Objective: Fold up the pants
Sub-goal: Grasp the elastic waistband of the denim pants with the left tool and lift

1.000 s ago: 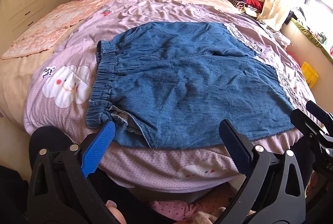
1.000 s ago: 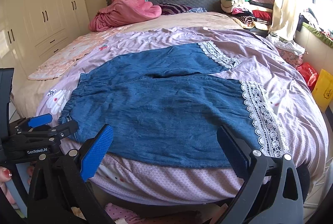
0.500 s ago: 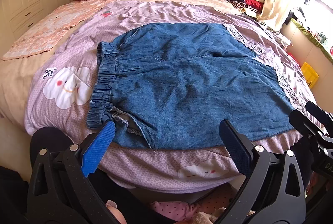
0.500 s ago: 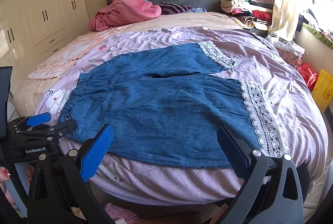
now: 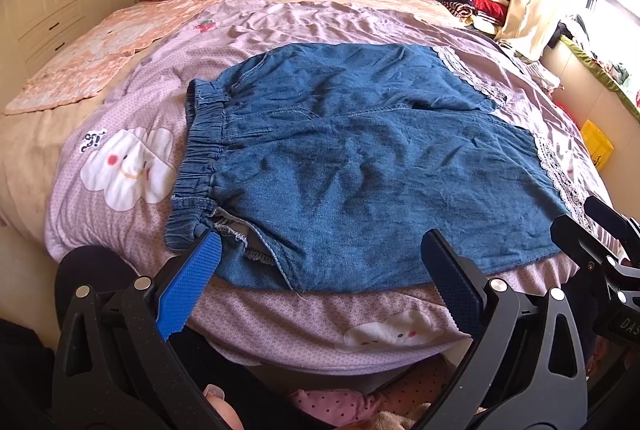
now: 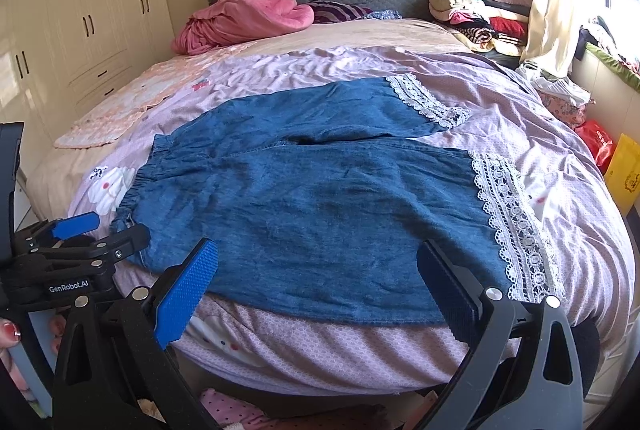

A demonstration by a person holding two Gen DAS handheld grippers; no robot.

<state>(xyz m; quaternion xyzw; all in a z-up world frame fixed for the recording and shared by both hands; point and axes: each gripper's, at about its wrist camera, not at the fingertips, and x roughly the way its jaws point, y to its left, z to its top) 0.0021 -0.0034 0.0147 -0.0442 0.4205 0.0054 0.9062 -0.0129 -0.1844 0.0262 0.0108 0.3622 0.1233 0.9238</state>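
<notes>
Blue denim pants (image 5: 360, 166) (image 6: 320, 198) with white lace hems lie flat on the lilac bedspread (image 5: 120, 86), elastic waistband to the left, legs to the right. My left gripper (image 5: 320, 270) hovers open just short of the pants' near edge, beside the waistband corner. In the right wrist view my right gripper (image 6: 316, 274) is open over the near edge of the front leg, left of its lace hem (image 6: 508, 226). Nothing is between either pair of fingers. Each gripper shows at the edge of the other's view.
A pink blanket (image 6: 244, 18) lies by the grey headboard. Stacked clothes (image 6: 476, 10) sit at the far right of the bed. White wardrobes (image 6: 80, 22) line the left wall. A curtain, bags and a yellow box (image 6: 624, 174) stand on the right.
The left gripper has tilted down slightly, so the pants sit a little lower in its view. The right gripper has hardly moved.
</notes>
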